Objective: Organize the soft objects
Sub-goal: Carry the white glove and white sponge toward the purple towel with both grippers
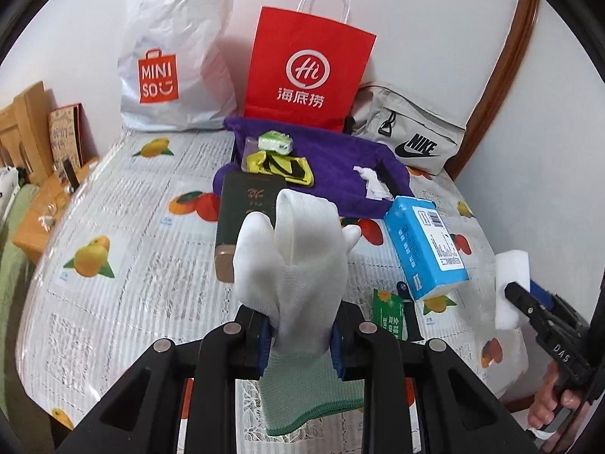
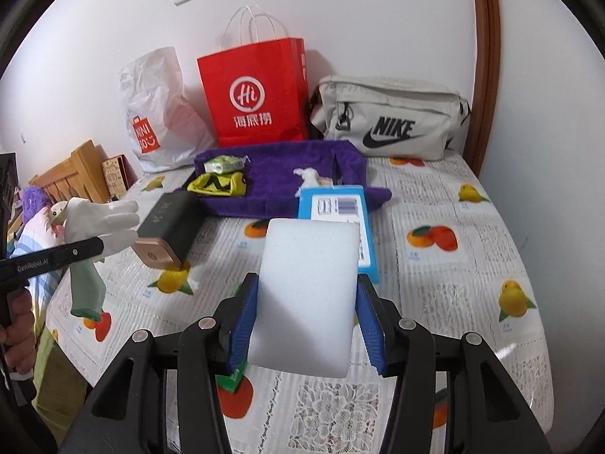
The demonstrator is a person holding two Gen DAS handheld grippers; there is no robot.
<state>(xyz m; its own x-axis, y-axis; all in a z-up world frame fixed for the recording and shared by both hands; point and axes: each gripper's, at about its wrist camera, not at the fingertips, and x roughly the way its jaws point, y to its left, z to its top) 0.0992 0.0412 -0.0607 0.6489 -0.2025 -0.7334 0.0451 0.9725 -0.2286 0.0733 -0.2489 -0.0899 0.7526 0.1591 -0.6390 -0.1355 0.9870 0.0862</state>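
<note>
My left gripper (image 1: 300, 335) is shut on a white glove with a green cuff (image 1: 293, 261) and holds it above the table; the glove also shows in the right wrist view (image 2: 100, 223). My right gripper (image 2: 306, 310) is shut on a white foam sponge block (image 2: 306, 291), seen too at the right edge of the left wrist view (image 1: 510, 287). A purple towel (image 1: 340, 174) lies at the back of the table with a yellow-black cloth (image 1: 280, 166), a green packet (image 1: 276, 142) and a crumpled white tissue (image 1: 372, 183) on it.
A blue tissue pack (image 1: 425, 246) and a dark green box (image 1: 244, 219) lie on the fruit-print tablecloth (image 1: 132, 249). A white Miniso bag (image 1: 174, 60), a red paper bag (image 1: 306, 68) and a grey Nike bag (image 1: 412, 132) stand against the wall. A wooden headboard (image 2: 72, 178) is left.
</note>
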